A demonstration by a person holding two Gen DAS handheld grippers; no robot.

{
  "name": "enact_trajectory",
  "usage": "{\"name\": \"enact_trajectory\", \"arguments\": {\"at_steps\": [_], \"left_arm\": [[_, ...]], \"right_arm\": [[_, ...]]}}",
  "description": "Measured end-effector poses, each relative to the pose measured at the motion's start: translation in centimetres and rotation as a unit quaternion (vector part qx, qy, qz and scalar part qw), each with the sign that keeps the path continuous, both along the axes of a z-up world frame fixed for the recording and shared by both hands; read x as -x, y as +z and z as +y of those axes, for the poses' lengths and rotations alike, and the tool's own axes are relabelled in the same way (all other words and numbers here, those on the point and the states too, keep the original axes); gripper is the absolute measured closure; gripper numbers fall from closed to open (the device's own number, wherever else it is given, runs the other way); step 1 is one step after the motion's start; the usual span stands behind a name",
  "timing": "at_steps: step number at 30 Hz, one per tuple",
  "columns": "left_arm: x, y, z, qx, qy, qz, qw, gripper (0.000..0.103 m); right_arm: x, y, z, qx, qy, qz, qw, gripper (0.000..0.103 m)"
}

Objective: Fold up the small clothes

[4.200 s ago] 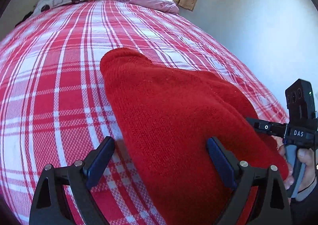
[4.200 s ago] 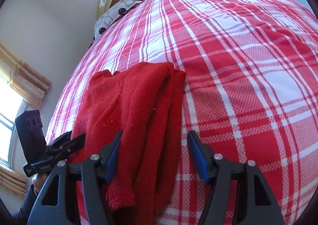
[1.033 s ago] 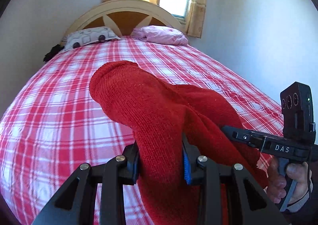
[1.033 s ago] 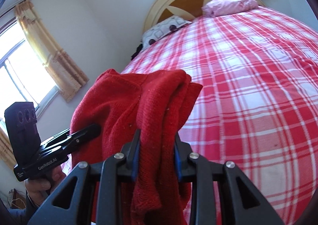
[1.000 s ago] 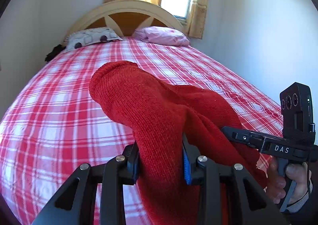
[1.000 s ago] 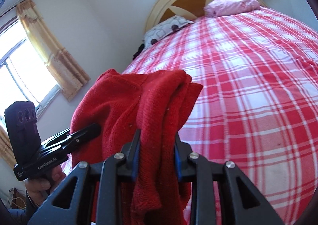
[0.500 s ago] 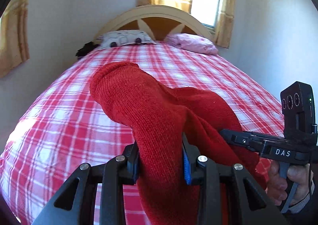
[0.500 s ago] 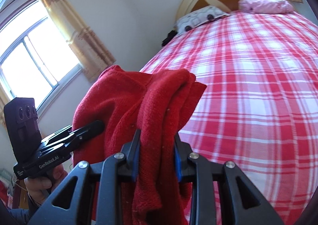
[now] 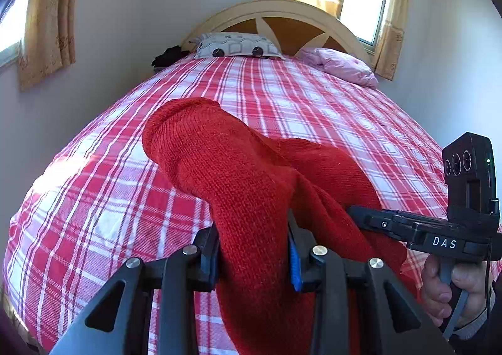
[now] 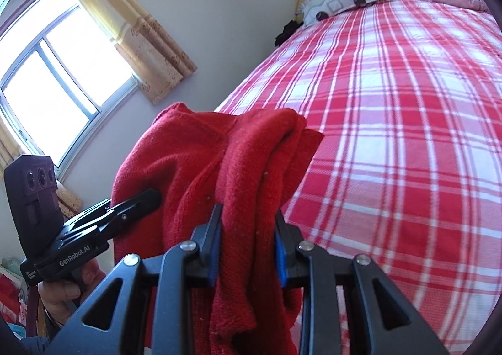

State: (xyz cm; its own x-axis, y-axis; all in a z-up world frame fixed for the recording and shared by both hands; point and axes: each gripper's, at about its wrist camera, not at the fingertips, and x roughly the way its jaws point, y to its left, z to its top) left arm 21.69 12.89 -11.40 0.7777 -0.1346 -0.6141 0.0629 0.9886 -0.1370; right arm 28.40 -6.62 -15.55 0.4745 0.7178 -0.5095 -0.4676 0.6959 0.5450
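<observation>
**A plaid bed and its pillows**

The bed (image 9: 313, 110) is spread with a red-and-white checked cover that reaches its edges. At the head, against an arched cream headboard (image 9: 282, 10) (brown panels set into it), lie a grey patterned pillow (image 9: 235, 46) and, beside it, a pink pillow (image 9: 342, 65). A dark bundle (image 9: 166, 55) sits at the cover's far-left corner.

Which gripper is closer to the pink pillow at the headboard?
Right, probably. The pink pillow sits on the bed's right side, beyond the right gripper; the left gripper is further left.
</observation>
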Motion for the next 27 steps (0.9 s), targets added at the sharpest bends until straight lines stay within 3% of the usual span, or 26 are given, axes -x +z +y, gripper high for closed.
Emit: {"name": "enact_trajectory", "arguments": {"at_steps": [12, 19, 27], "left_arm": [[-1.2, -4.6, 2.9, 0.010, 0.009, 0.046, 0.9989, 0.067], [-0.7, -6.8, 4.1, 0.020, 0.020, 0.050, 0.9984, 0.047], [0.5, -7.3, 4.5, 0.036, 0.034, 0.042, 0.9979, 0.046]], "right_arm": [[-2.0, -3.8, 2.0, 0.006, 0.010, 0.044, 0.999, 0.073], [-3.0, -5.3, 1.7, 0.006, 0.012, 0.066, 0.998, 0.070], [-2.8, -5.3, 2.0, 0.038, 0.001, 0.055, 0.998, 0.064]]}}
